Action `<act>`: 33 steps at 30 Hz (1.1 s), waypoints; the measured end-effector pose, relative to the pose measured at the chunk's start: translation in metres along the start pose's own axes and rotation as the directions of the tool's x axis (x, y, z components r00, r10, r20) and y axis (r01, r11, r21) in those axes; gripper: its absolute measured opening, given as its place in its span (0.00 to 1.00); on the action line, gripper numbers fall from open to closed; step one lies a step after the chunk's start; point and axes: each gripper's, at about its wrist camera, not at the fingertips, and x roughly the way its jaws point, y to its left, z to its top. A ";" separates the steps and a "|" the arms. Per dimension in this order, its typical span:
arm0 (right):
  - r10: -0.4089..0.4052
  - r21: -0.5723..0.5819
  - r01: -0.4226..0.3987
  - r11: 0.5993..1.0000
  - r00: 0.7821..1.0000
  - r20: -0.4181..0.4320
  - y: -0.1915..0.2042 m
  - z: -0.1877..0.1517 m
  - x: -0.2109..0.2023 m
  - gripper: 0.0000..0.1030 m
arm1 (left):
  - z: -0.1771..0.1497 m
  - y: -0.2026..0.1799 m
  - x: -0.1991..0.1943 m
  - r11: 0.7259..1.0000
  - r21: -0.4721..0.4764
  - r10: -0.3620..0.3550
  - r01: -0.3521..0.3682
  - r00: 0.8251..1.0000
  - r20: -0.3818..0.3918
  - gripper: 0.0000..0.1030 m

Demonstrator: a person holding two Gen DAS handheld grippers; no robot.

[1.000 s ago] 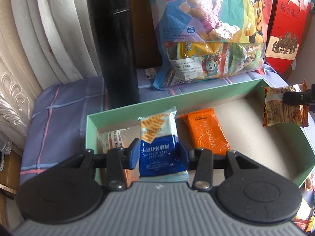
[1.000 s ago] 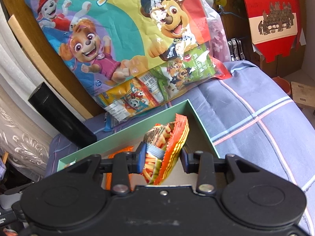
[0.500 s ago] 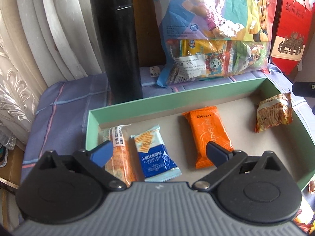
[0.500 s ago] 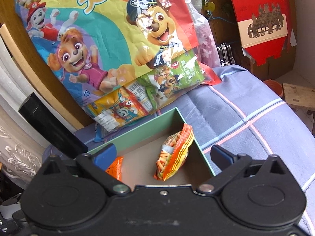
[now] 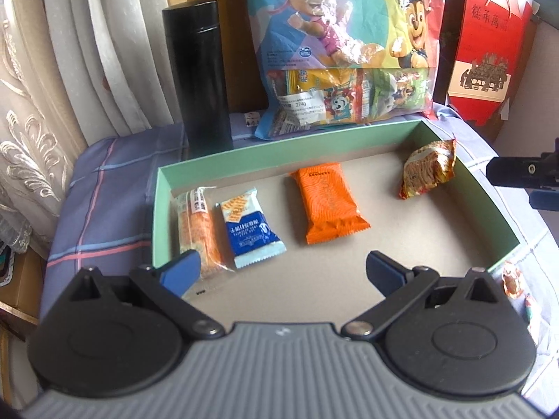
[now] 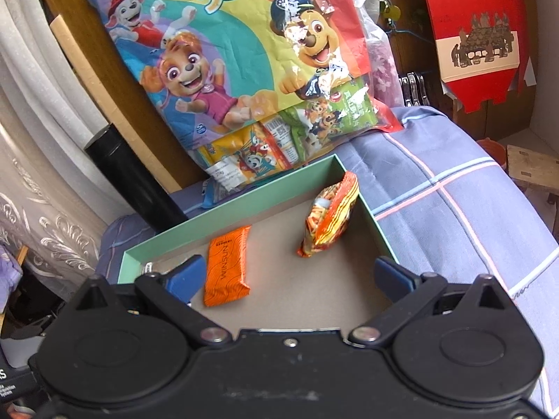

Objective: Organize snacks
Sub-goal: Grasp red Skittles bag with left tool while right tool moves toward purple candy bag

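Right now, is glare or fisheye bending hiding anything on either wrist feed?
Left wrist: glare whitens the big cartoon snack bag; the green tray rim bows. Right wrist: same glare on that bag, corners darken, the noodle packet reads sharp.

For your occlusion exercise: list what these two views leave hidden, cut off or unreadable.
- Right wrist view: box's left end, hidden behind the right gripper.
- Left wrist view: loose snacks beside the box, cut off by the left gripper.
- Left wrist view: orange packet's print, too blurred to read.

Checked blue cloth (image 5: 104,209) bears green box (image 5: 279,146), flask (image 5: 199,80).
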 end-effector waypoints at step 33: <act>0.006 -0.026 -0.011 1.000 0.984 -0.177 -0.025 -0.171 -0.075 0.61 | -0.158 -0.060 -0.036 0.957 0.200 -0.162 0.209 0.960 -0.229 0.76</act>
